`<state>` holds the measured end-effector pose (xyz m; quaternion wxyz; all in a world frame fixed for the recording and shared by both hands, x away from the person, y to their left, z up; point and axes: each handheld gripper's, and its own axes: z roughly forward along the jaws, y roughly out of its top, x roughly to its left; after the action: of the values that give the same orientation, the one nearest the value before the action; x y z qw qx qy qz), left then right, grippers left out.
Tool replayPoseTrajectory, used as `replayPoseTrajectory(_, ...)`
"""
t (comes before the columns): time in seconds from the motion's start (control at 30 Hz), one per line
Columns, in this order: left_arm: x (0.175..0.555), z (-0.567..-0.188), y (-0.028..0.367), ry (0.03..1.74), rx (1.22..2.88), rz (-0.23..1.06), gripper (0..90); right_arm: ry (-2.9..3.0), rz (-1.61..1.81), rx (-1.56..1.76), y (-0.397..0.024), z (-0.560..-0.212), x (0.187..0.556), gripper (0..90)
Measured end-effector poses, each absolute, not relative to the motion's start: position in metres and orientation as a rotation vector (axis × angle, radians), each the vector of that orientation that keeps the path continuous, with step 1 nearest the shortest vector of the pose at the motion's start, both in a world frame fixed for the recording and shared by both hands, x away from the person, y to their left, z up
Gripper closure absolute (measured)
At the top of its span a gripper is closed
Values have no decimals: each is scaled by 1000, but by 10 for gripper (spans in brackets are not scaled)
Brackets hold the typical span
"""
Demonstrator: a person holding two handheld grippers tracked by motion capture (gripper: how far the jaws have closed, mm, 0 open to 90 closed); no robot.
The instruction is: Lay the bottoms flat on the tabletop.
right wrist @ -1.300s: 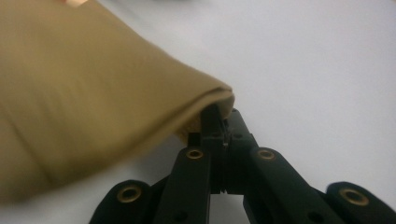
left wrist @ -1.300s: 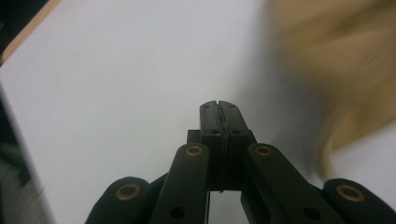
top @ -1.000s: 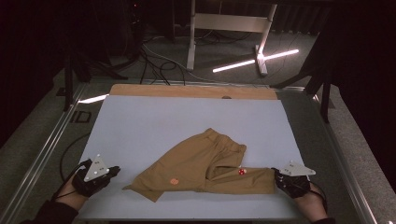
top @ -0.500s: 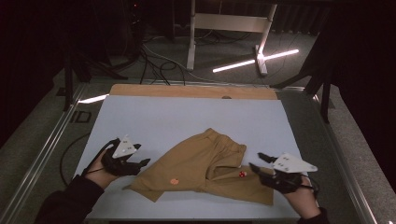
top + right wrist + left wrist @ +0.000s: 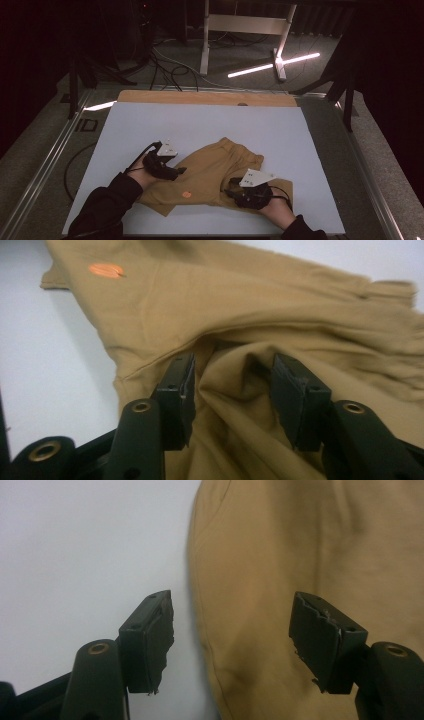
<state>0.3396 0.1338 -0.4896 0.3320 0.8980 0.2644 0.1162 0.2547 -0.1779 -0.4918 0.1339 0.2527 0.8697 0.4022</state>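
A tan garment point(image 5: 212, 167) lies crumpled on the white table top point(image 5: 200, 125), with a small orange patch point(image 5: 186, 194) near its front. My left gripper point(image 5: 181, 172) is at the garment's left edge. Its jaws have just been opening, and in the left gripper view it point(image 5: 232, 630) straddles the hem: one jaw over bare table, the other over tan cloth point(image 5: 300, 540). My right gripper point(image 5: 231, 189) rests on the garment's front right part. Its jaws have also been opening. A raised fold of cloth point(image 5: 235, 375) stands between them, and the pads do not clearly press on it.
A wooden strip point(image 5: 200, 97) borders the table's far edge. Metal rails run along both sides. Behind the table are cables on the floor, a stand point(image 5: 245, 25) and a lit tube point(image 5: 272, 65). Bare white surface lies around the garment.
Both hands have moved inward from the table's front corners onto the garment, the left to its left edge and the right onto its front right part. Both pairs of jaws stand wider.
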Motion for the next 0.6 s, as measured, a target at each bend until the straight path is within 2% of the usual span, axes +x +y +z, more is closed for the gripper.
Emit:
replayPoseTrajectory(0.1,350,-501,126,703,2370,272,351,2537,1128,751,-174,-498,260,580)
replayPoseTrajectory(0.2,359,-512,118,737,2377,266,359,2566,1113,742,-173,-500,261,679)
replayPoseTrajectory(0.27,363,-515,116,740,2369,259,373,2572,1089,720,-173,-502,261,761)
replayPoseTrajectory(0.3,366,-516,115,751,2357,250,377,2572,1071,701,-172,-502,260,839)
replayPoseTrajectory(0.33,368,-516,113,756,2349,249,381,2567,1054,696,-172,-503,259,880)
replayPoseTrajectory(0.4,370,-517,112,761,2341,241,405,2570,1055,693,-172,-503,259,889)
replayPoseTrajectory(0.6,374,-516,106,737,2346,195,590,2566,1054,679,-173,-501,258,892)
